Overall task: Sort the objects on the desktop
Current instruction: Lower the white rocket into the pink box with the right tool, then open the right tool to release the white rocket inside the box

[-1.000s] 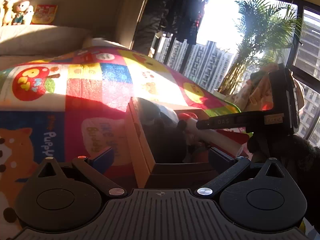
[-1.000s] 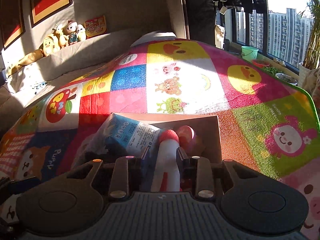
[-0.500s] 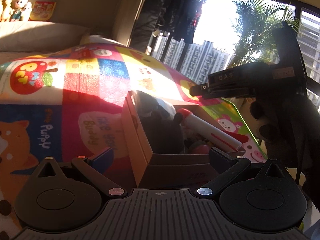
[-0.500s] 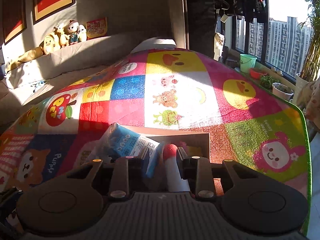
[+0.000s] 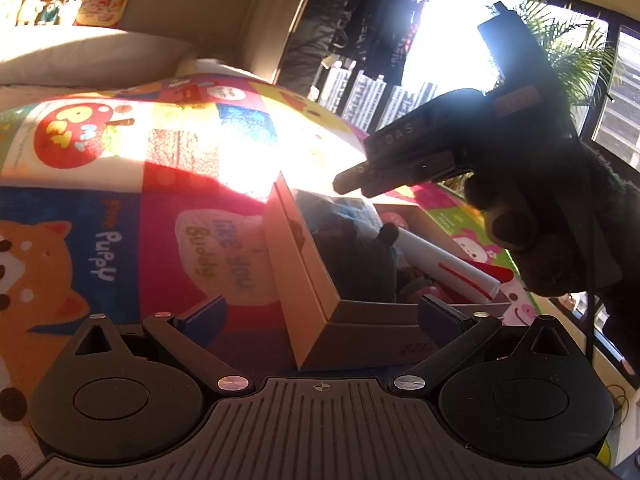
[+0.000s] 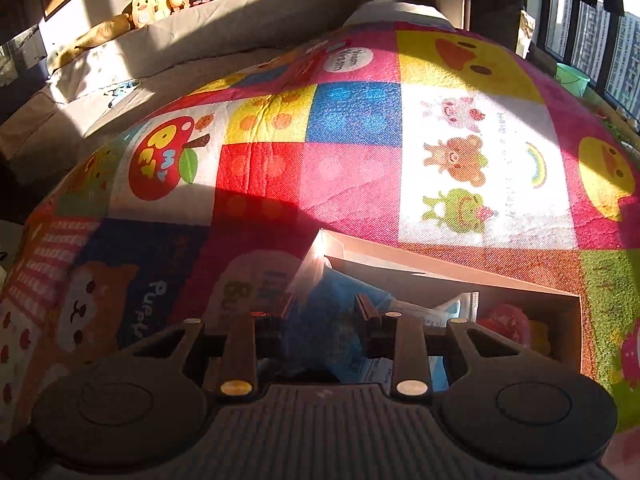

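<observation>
While the right claw [image 5: 349,179] hangs over the open cardboard box [image 5: 304,268], its jaws stand almost together with nothing between them, so I judge the drop complete and this step a clean withdrawal. Box sits on the patchwork mat [image 6: 352,116], close to the mat's near edge and toward its right side. Contents seen: white marker pen [image 5: 448,266] with a red cap lying slantwise along the right wall, a blue packet [image 6: 344,282] against the left wall, and a pink item [image 6: 500,320] at the far right corner, too shadowed to identify. Left claw [image 5: 320,316] is spread wide, straddling the box's near corner; neither pad presses on the cardboard, so it holds nothing. To do this well: lift the right claw straight up until the fingertips are above the rim, then swing away, so the light box is not tipped or dragged. Keep the left claw ready to brace that corner. No loose object is visible on the mat; sorting appears nearly finished.
</observation>
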Tool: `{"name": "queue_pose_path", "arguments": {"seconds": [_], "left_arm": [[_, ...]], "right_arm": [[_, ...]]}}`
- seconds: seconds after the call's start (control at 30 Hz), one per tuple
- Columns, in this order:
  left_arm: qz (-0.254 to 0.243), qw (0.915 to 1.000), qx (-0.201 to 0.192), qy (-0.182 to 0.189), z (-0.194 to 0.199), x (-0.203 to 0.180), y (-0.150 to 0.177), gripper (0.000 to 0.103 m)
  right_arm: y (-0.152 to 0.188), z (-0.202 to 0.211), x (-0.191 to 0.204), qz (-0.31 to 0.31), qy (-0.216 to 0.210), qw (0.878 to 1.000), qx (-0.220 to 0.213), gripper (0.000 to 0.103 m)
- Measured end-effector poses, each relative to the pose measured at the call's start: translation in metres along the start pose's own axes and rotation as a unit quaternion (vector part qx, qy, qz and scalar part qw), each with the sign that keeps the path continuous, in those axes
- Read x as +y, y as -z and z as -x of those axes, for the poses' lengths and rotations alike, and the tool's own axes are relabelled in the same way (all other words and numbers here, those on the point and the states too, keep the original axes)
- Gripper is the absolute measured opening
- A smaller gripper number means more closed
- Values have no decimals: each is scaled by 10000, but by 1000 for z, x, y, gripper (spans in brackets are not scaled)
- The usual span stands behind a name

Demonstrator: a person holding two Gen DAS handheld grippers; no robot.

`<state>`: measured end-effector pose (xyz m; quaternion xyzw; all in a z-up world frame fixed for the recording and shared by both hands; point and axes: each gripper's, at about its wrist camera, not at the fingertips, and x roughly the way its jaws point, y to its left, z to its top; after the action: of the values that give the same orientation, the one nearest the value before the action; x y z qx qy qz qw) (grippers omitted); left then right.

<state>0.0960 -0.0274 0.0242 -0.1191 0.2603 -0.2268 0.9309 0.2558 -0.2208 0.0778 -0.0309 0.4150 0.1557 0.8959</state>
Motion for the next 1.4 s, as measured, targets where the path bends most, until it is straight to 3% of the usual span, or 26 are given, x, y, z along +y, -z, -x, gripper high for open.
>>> {"name": "queue_pose_path", "arguments": {"seconds": [0.1,0.17,0.33,0.47,0.57,0.63,0.73,0.83,0.9,1.1,1.27,1.4], "left_arm": [[-53,10000,-24,61,1,-5,0,103],[-98,9999,-20,84,1,-7,1,103],[-136,9999,34,40,-2,-8,4,103],[-125,9999,82,23,-3,-6,5,103],[-135,9999,97,26,-3,-6,5,103],[-140,9998,107,34,-3,-6,6,103],[-137,9998,132,35,-4,-6,6,103],[-131,9998,137,27,-4,-5,6,103],[-122,9998,136,20,-4,-5,6,103],[-95,9998,188,6,-6,-4,7,103],[-125,9997,209,17,-8,-6,8,103],[-122,9996,236,5,-9,-5,9,103]], "right_arm": [[6,39,-18,218,366,9987,-272,30],[12,48,-28,362,654,9970,-223,30],[44,36,-46,601,1058,9920,332,31],[55,21,-49,578,1053,9918,432,31],[51,12,-55,-28,920,9945,496,28],[47,16,-69,-844,660,9936,359,27],[50,24,-95,-2232,-26,9747,81,27],[62,19,-102,-2602,-243,9652,88,29],[69,23,-102,-2520,-139,9676,7,33],[80,74,-91,-1650,377,9810,-951,53],[82,82,-62,-482,827,9911,-922,51],[74,55,-39,420,1223,9902,-536,50]]}}
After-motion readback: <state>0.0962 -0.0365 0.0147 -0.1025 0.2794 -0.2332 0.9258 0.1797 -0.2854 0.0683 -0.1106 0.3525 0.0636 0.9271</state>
